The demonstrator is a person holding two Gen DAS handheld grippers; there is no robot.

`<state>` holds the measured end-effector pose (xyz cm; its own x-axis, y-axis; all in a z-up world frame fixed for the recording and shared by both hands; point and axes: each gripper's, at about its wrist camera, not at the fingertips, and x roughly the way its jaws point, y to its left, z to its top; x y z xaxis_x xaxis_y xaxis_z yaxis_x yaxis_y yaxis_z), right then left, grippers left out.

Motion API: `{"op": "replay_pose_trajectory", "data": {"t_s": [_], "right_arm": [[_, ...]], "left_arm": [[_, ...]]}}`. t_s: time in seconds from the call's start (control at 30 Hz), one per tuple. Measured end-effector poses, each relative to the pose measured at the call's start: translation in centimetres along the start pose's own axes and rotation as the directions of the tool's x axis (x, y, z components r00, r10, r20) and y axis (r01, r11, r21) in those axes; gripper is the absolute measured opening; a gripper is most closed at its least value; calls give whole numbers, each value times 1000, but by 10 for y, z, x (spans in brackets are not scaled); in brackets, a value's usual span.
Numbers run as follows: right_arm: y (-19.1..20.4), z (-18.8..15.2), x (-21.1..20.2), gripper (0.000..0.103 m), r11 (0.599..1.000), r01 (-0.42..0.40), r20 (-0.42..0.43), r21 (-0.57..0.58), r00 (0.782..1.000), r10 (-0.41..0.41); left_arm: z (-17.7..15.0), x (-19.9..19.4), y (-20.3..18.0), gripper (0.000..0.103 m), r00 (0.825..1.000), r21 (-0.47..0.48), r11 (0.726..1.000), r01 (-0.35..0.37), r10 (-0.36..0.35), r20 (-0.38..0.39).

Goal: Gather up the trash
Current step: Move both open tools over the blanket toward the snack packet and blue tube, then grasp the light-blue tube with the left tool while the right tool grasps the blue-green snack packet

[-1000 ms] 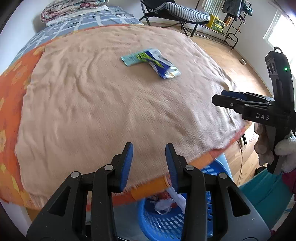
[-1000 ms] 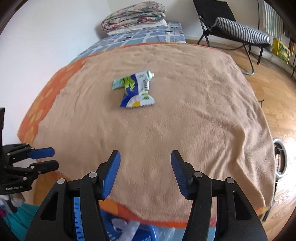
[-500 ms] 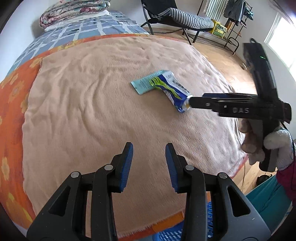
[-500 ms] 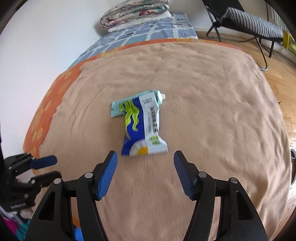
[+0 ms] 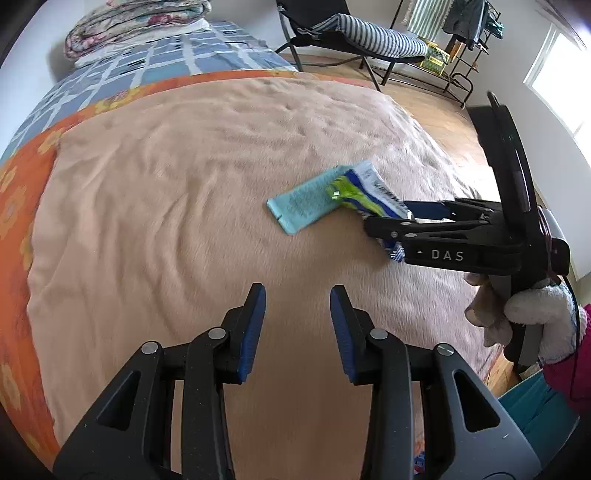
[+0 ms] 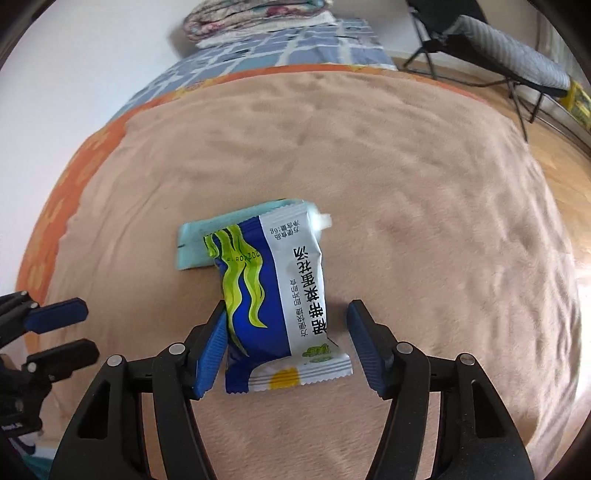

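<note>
A blue-and-white snack wrapper with green waves lies on the tan blanket, overlapping a light teal packet. My right gripper is open with its jaws either side of the wrapper's near end, just above the blanket. In the left wrist view the wrapper and the teal packet lie to the right, with the right gripper over the wrapper. My left gripper is open and empty, above bare blanket, apart from the trash.
The tan blanket covers an orange flowered sheet on a bed. Folded quilts lie at the head end. A striped folding chair and wooden floor are beyond the bed. A gloved hand holds the right gripper.
Both grippers moved forward over the bed. The right gripper advanced until its open jaws straddle the wrapper's near end. The blue basket has dropped out of view.
</note>
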<state>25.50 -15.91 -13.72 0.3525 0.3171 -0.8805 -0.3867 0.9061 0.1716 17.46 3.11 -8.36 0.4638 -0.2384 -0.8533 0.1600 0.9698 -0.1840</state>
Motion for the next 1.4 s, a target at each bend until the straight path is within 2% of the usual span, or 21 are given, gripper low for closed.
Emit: {"op": "replay_pose_trajectory", "data": {"t_s": [0.3,0.37,0.43,0.53,0.67,0.73,0.8,0.9,1.0,1.07,1.2,1.33,1.4], "right_arm": [[-65,-2,-13,63,988,34,1,149,999,-34],[-76,-5,-16,63,984,18,1,176,1000,-19],[-84,-7,-17,63,979,-15,0,203,1000,15],[-86,-9,-20,63,978,-25,0,208,1000,25],[-85,-10,-20,63,981,-22,-3,193,1000,23],[-84,-10,-19,63,982,-23,-4,187,1000,24],[-88,-9,-19,63,980,-32,-3,195,999,34],[-91,-10,-20,63,976,-46,-3,213,999,48],[-95,-9,-21,63,972,-58,0,229,998,60],[-95,-8,-21,63,971,-55,2,231,998,57],[-93,-6,-20,63,973,-58,-5,223,998,60],[-91,-3,-18,63,975,-60,-9,212,998,63],[-90,-1,-17,63,976,-70,-13,205,997,74]], "left_arm": [[48,27,-23,36,999,97,994,40,-41,15],[62,34,-21,38,997,77,995,69,-71,20],[75,43,-15,56,995,41,994,97,-97,14],[88,58,-4,56,992,-27,992,122,-122,14],[88,79,6,56,986,-110,982,157,-162,-45],[84,83,1,56,982,-90,981,174,-180,-64],[80,82,-8,56,983,-40,986,163,-166,-82],[74,80,-31,56,990,83,991,104,-94,-108],[70,86,-55,56,994,219,976,-9,33,-106],[69,90,-64,56,992,269,961,-67,94,-88],[75,103,-65,56,983,271,954,-128,157,-90],[77,107,-60,56,985,272,956,-107,140,-103],[79,106,-56,52,988,250,964,-86,115,-105]]}}
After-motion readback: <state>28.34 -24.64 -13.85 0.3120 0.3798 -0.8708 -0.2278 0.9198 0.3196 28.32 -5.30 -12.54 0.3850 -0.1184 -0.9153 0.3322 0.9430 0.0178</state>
